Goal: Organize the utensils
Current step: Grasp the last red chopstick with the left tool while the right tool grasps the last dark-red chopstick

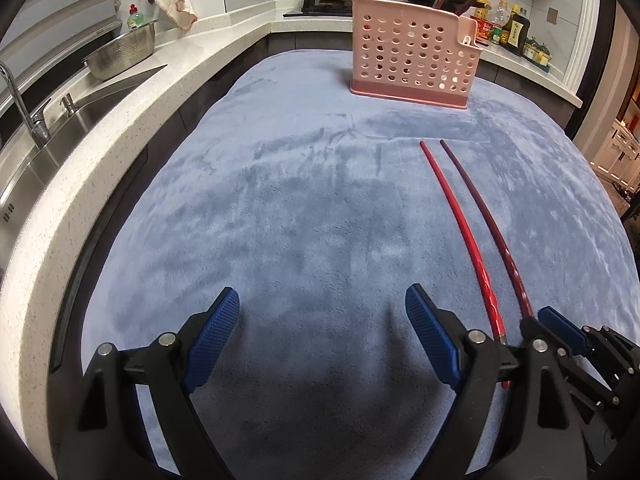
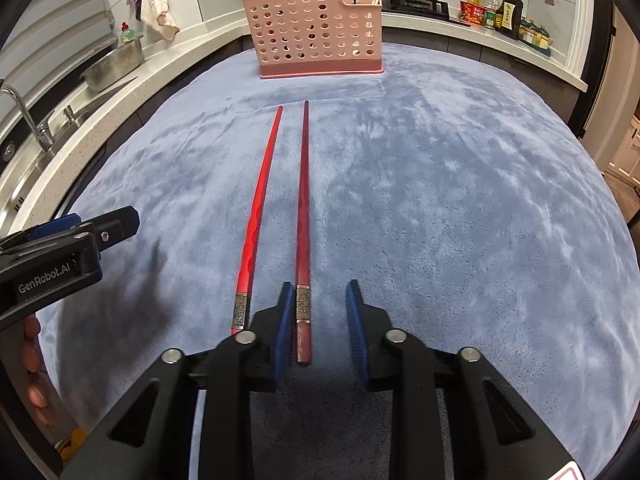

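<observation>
The narrowed right hand-held gripper (image 2: 318, 312) straddles the dark chopstick (image 2: 304, 208) at lower centre, not yet pinching; left hand-held gripper (image 1: 322, 320) wide, empty; next, pinch and lift toward the pink holder (image 2: 316, 40).

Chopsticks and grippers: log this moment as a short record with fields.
surface: blue cloth
loose items: bright red chopstick and dark red chopstick, side by side, apart
holder: pink basket, upright, beyond their tips
left gripper: open, nothing between the jaws
right gripper: open around dark red chopstick's end, pads not pressing
</observation>
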Demonstrator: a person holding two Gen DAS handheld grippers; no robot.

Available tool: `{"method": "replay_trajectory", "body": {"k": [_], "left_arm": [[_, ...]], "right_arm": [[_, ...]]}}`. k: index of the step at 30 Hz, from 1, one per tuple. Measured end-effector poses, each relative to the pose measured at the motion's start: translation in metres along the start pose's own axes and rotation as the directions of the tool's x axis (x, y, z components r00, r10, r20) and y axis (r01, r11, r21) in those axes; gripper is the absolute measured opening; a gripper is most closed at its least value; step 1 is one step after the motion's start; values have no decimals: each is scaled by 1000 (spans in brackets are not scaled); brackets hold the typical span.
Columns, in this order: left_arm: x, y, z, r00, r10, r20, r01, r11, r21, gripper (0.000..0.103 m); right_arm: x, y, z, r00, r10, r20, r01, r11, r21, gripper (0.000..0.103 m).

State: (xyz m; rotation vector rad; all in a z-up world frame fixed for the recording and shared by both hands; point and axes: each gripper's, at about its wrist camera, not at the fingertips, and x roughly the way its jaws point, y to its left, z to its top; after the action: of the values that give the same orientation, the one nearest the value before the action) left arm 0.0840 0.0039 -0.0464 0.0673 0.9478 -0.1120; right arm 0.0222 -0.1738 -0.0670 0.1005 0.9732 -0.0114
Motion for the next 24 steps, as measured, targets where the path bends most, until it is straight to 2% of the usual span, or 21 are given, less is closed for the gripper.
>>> {"method": "replay_trajectory", "body": {"k": [2,4,9,11,13,21,23,24], "left_arm": [[-1,-2,-1,1000,-3,-1,3,1000,4,81],[-1,-4,-2,1000,-10,-6,10,1000,10,81],[-4,-18,-6,999,-44,-21,45,998,34,81],[-5,-25,-7,997,-66,-29,67,997,47,84],[-7,-37,-11,994,-107,-32,109,992,66,85],[-7,-76,-23,980,-188,-72,197,970,144,86],[-3,-82,-25,982,-174,-75,185,969,162,84],[-1,-83,-25,982,-170,-81,182,969,168,78]], "right_arm": [[-1,-2,-2,1000,-8,5,8,1000,-3,12],[-3,-6,-4,1000,-16,9,16,1000,2,8],[-9,-23,-7,999,-34,12,34,999,35,8],[-12,-30,-9,999,-42,12,41,998,54,7],[-14,-38,-10,999,-39,8,38,996,78,7],[-22,-50,-17,999,-41,17,38,993,115,7],[-22,-53,-18,999,-41,17,38,992,124,7],[-23,-56,-18,999,-39,16,36,991,132,7]]}}
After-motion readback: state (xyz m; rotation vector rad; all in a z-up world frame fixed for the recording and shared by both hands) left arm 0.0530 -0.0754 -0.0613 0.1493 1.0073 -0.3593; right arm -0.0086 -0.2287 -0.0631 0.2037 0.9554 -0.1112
